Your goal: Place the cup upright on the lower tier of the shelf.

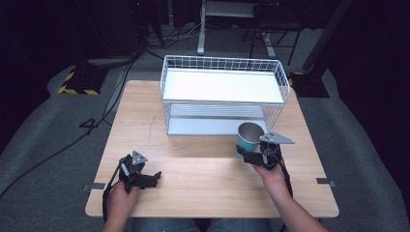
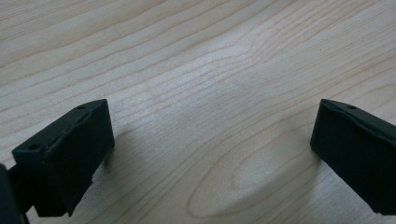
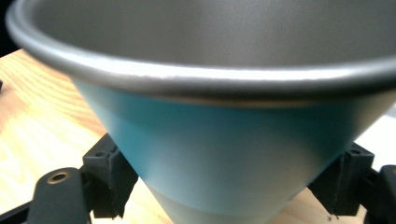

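Right gripper view — jaws around cup (image 3: 224, 154)

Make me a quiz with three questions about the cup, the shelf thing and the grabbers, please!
1. Where is the cup?
A. On the rack's top shelf
B. On the table, in front of the rack
C. On the floor

2. What colour is the cup's outside?
A. Red
B. Yellow
C. Teal

3. What is the left gripper doing?
A. Open over bare wood
B. Shut on the cup
C. Holding the rack

Answers:
1. B, since it stands on the table just before the white wire rack.
2. C, as the right gripper view shows a teal wall under a metal rim.
3. A, because its jaws stand wide apart with nothing between them.
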Action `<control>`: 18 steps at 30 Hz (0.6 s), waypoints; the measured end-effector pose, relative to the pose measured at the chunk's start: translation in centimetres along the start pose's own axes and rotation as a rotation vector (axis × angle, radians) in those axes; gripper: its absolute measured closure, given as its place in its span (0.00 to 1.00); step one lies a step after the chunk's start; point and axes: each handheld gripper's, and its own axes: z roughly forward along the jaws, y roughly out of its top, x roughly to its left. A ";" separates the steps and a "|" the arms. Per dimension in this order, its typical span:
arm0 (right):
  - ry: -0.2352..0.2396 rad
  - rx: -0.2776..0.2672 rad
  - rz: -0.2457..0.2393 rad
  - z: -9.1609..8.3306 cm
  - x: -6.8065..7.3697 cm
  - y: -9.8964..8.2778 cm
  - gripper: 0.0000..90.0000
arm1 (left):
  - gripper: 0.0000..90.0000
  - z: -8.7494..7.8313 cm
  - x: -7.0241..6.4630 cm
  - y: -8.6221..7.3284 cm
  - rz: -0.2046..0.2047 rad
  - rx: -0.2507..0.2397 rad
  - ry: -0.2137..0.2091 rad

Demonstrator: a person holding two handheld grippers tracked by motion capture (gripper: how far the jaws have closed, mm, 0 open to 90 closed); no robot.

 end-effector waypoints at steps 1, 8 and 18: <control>0.000 0.002 0.005 0.2 0.0 0.2 0.23 | 0.00 0.0 0.0 0.0 0.000 0.000 0.000; -0.004 0.001 -0.009 2.2 0.0 1.2 0.23 | 0.00 0.0 0.0 0.0 0.000 0.000 0.000; 0.005 -0.010 -0.019 5.1 0.2 2.4 0.23 | 0.00 0.0 0.0 -0.1 -0.003 -0.002 0.002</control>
